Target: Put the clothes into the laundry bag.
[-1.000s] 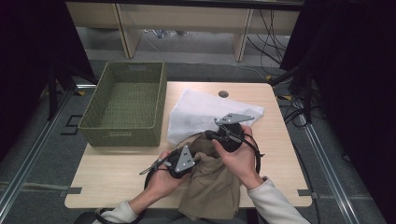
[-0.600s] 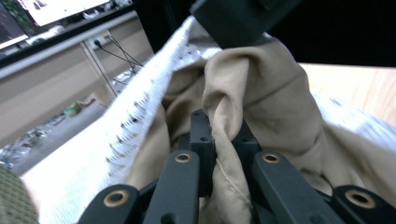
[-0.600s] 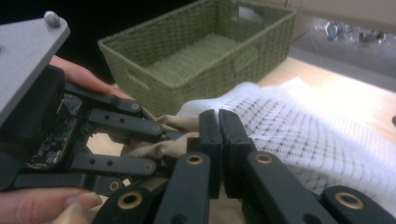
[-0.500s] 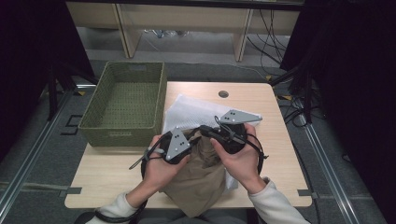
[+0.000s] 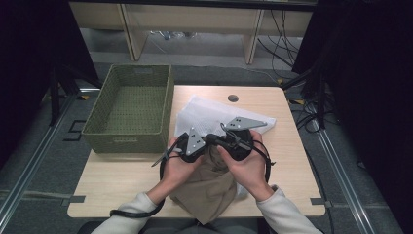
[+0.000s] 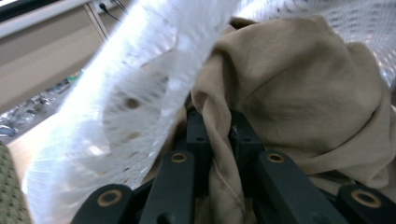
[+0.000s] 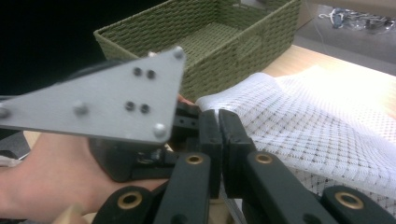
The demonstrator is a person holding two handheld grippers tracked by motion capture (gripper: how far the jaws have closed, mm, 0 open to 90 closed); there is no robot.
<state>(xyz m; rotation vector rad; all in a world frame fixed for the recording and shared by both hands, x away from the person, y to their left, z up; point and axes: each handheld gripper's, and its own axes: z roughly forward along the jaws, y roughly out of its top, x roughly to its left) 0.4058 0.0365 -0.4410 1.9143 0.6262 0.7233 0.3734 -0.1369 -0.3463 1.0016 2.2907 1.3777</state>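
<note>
— Left tool (image 5: 207, 142): what are its black jaws doing?

— Nearly together, pinching a fold of the crumpled beige cloth (image 6: 299, 93). In the left gripper view the fabric runs down between the two jaws, and both press on it. They have just eased apart a little, yet the fold is gripped between them.

— And the right tool (image 5: 214, 141)?

— Closed. In the right gripper view its jaws meet with hardly a gap. The edge of the white mesh laundry bag (image 7: 327, 126) lies right at their tips, but I cannot tell whether any mesh is caught there.

— Where does the beige cloth lie?

— From above, it sits at the near edge of the light wooden bench (image 5: 292, 161), bunched under both hands and hanging slightly over the front edge. Its upper part goes up to the two tools, which face each other, tips close together.

— The mesh bag?

— Spread flat on the bench just beyond the hands, its near edge lifted at the tools. In the left gripper view the mesh arches over the cloth.

— Anything else around?

— A green woven rectangular basket (image 5: 129, 109) stands on the bench's left side, just beside the bag. Each tool carries a grey three-cornered plate.
</note>
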